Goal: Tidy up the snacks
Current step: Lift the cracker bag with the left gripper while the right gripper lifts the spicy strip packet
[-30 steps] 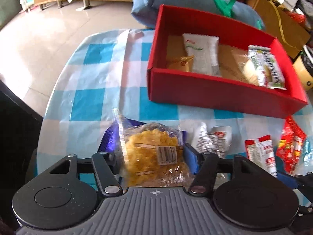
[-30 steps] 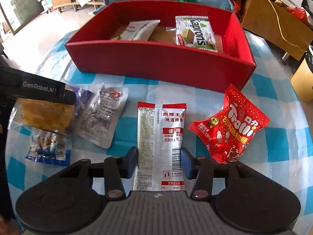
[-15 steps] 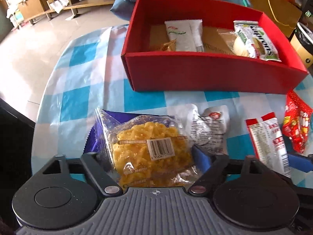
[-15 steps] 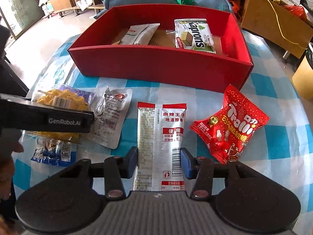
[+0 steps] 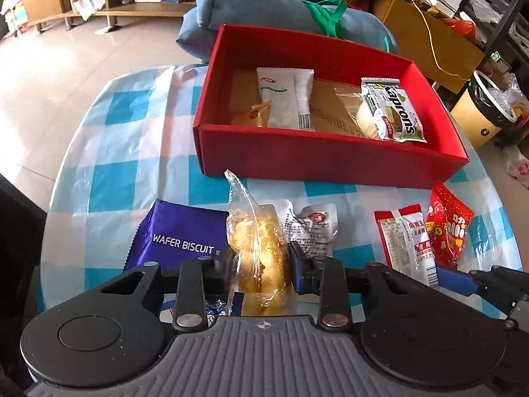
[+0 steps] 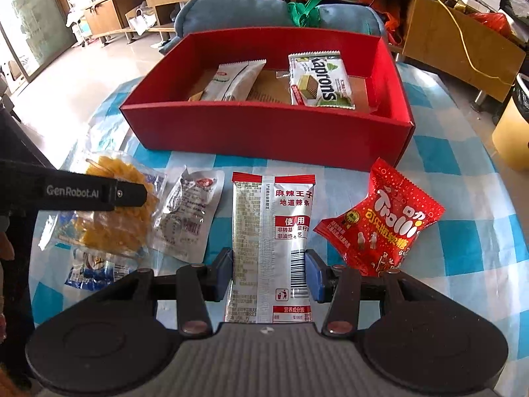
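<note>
My left gripper (image 5: 258, 269) is shut on a clear bag of yellow snacks (image 5: 259, 248), held on edge above the table; the bag also shows in the right wrist view (image 6: 112, 211). My right gripper (image 6: 268, 273) has its blue pads against both sides of a red-and-white spicy strip packet (image 6: 271, 228) lying flat on the table. A red box (image 5: 330, 158) at the back holds a Kaprons wafer pack (image 5: 393, 112), a white packet (image 5: 284, 99) and a small orange packet (image 5: 251, 115).
A purple wafer biscuit pack (image 5: 182, 235), a silver packet (image 5: 310, 228), a red Trolli bag (image 6: 380, 225) and a small blue packet (image 6: 92, 268) lie on the blue-checked cloth. A blue cushion (image 5: 264, 13) sits behind the box. The round table edge (image 5: 59, 178) drops off at left.
My left gripper has closed tighter on the yellow snack bag and lifted it, turning it on edge and uncovering the purple wafer pack. The right gripper has stayed over the strip packet.
</note>
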A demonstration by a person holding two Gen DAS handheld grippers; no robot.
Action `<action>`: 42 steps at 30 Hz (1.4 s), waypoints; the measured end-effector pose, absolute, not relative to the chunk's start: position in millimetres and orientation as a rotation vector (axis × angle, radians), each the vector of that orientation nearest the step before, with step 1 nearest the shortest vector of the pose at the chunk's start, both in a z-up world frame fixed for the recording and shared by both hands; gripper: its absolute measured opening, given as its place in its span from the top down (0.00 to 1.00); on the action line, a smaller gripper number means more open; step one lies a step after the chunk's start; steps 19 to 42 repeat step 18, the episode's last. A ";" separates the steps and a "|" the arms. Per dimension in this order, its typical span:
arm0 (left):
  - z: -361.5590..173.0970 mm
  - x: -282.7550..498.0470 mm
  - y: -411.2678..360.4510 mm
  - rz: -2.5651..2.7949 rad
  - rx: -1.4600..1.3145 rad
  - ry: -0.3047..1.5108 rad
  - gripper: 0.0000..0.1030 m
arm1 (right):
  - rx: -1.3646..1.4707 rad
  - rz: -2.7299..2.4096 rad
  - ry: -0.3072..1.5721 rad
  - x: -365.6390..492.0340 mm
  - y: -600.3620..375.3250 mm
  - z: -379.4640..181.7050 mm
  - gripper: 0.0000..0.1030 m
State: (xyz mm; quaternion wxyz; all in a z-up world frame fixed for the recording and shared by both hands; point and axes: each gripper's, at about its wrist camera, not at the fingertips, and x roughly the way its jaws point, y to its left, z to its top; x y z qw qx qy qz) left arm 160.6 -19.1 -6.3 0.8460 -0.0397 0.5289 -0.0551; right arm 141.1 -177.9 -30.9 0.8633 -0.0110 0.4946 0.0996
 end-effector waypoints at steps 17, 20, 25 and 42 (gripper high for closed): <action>-38.1 158.4 -38.4 -0.128 0.023 1.165 0.57 | 0.005 0.185 1.018 145.3 -183.2 -25.3 0.59; -38.5 158.7 -38.4 -0.124 0.021 1.165 0.57 | 0.005 0.185 1.018 145.3 -183.2 -25.3 0.59; -38.5 158.7 -38.4 -0.124 0.021 1.165 0.57 | 0.005 0.185 1.018 145.3 -183.2 -25.3 0.59; -38.5 158.7 -38.4 -0.124 0.021 1.165 0.57 | 0.005 0.185 1.018 145.3 -183.2 -25.3 0.59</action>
